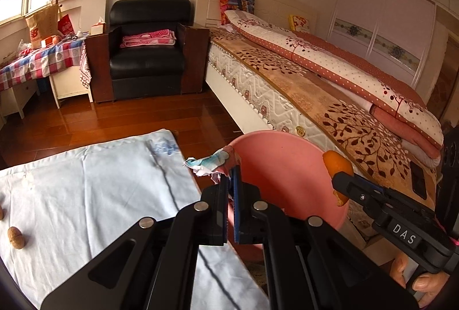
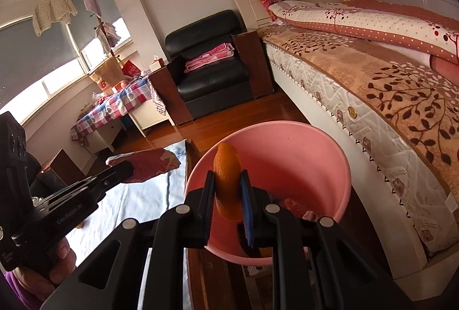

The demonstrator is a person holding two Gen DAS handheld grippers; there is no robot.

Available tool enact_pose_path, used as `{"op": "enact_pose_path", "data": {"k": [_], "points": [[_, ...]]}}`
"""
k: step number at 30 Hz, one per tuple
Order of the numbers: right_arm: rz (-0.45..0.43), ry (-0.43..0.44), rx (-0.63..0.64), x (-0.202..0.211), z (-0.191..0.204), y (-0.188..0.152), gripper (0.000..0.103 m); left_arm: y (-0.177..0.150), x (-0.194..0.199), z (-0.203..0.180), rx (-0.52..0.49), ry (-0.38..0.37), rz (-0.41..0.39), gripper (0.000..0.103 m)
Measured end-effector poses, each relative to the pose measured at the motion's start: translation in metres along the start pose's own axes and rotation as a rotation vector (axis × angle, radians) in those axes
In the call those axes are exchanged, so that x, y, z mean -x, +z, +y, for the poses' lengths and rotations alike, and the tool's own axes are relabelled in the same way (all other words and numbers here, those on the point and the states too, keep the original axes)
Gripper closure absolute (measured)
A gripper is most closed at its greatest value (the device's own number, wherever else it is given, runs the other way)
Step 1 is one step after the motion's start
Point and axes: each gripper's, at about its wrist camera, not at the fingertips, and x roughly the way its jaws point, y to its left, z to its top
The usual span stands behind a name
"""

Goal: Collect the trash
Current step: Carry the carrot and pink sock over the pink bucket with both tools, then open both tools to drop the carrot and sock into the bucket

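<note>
A pink plastic bin (image 1: pixel 287 166) (image 2: pixel 309 155) stands on the floor between a cloth-covered table and the bed. My left gripper (image 1: pixel 231 170) is shut on a crumpled wrapper (image 1: pixel 212 162), red with blue and white print, held at the bin's left rim. From the right wrist view the same wrapper (image 2: pixel 146 163) shows dark red, left of the bin. My right gripper (image 2: pixel 226 178) is shut on a piece of orange peel (image 2: pixel 226 175) held over the bin's opening. In the left wrist view the orange peel (image 1: pixel 337 163) sits at the bin's right rim. Some scraps (image 2: pixel 295 208) lie inside the bin.
A pale blue cloth (image 1: pixel 86 195) covers the table, with a walnut (image 1: pixel 15 236) near its left edge. A bed (image 1: pixel 330 97) runs along the right. A black armchair (image 1: pixel 149 51) and a checkered-cloth table (image 1: pixel 37 60) stand at the far wall. Wooden floor (image 1: pixel 129 114) lies between.
</note>
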Motion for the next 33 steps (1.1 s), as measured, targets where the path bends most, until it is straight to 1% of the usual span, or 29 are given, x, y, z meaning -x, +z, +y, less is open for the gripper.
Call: {"op": "enact_pose_path", "data": {"k": [10,25,33], "points": [[-0.009,-0.041,-0.035,-0.002,-0.019,0.004,0.086,-0.003,-0.025,-0.027,-0.036,-0.018,0.029,0.101],[0.011,-0.077,-0.053,-0.016,-0.034,0.005,0.085,-0.010,-0.060,-0.046,-0.088,-0.009,0.073,0.101],[0.026,-0.094,-0.063,-0.026,-0.041,0.004,0.085,-0.016,-0.076,-0.052,-0.108,-0.026,0.096,0.101]]}}
